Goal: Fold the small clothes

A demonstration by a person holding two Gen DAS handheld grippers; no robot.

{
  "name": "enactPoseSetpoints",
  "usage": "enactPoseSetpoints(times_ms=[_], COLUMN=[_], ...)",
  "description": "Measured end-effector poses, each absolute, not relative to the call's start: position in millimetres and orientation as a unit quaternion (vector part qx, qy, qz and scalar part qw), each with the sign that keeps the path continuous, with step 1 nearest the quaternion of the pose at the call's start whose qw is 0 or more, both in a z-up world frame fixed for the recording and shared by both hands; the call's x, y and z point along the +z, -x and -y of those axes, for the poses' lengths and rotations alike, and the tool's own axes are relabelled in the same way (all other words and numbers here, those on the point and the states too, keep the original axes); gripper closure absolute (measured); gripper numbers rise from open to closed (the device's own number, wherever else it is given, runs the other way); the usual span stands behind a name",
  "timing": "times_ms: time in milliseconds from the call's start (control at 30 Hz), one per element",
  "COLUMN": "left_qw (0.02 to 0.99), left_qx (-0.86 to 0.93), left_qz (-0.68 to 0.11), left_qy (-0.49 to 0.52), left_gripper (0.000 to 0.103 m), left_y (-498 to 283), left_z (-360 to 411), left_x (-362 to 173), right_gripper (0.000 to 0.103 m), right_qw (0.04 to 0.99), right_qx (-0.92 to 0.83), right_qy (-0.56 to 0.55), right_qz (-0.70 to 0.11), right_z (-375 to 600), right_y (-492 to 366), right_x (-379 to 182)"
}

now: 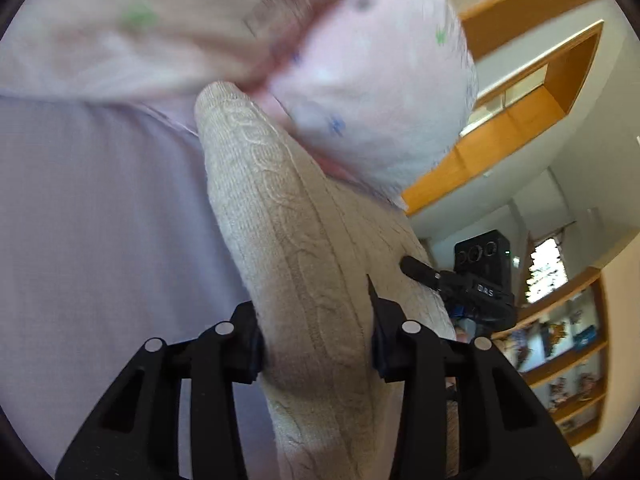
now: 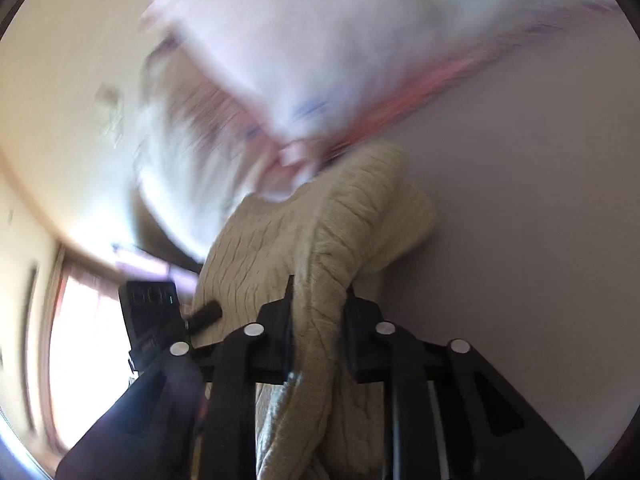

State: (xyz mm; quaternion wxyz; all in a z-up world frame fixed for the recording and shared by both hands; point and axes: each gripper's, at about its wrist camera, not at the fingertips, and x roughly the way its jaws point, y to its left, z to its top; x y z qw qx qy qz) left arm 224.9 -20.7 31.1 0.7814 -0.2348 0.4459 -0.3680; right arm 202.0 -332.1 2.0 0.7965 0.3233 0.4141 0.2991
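A cream cable-knit garment [image 1: 296,240] runs between the jaws of my left gripper [image 1: 316,320], which is shut on it. The same cream knit [image 2: 320,240] is bunched between the jaws of my right gripper [image 2: 318,304], also shut on it. The knit hangs lifted off the pale lilac surface [image 1: 100,220]. A blurred pale pink garment with small blue and green prints [image 1: 360,80] lies beyond the knit, also in the right wrist view [image 2: 320,40]. The other gripper's black camera body shows in each view [image 1: 484,272] [image 2: 150,312].
The pale lilac surface [image 2: 520,200] fills the right of the right wrist view. Wooden shelving [image 1: 560,340] and a wooden-framed opening [image 1: 520,120] stand at the right of the left wrist view. A bright window [image 2: 88,340] is at lower left in the right wrist view.
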Motion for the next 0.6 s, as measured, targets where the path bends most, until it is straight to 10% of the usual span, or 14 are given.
enactPoseSetpoints(times_ms=[167,300,333,367,600], left_qw=[0.84,0.884,0.889,0.89,0.906], left_qx=[-0.243,-0.21,-0.209,-0.209,-0.152], left_qz=[-0.448,-0.391,-0.384,-0.381,-0.388], left_qy=[0.187,0.148,0.14,0.136,0.075], left_gripper=[0.047,0.025,0.023,0.019,0.002], left_y=[-213,-173,-164,-158,-103], left_z=[-35,-56,-58,-61,-36], left_x=[33,50,51,51,52], right_gripper=[0.046,0.038,0.051,0.09,0.083], right_qw=[0.847,0.838,0.828,0.828,0.879], right_qx=[0.228,0.244,0.25,0.221,0.111], right_qy=[-0.247,-0.275,-0.266,-0.237,-0.202], right_qz=[-0.411,-0.402,-0.425,-0.457,-0.417], right_z=[284,288,279,268,271], right_y=[-211,-209,-214,-221,-205], right_x=[17,19,11,-1,20])
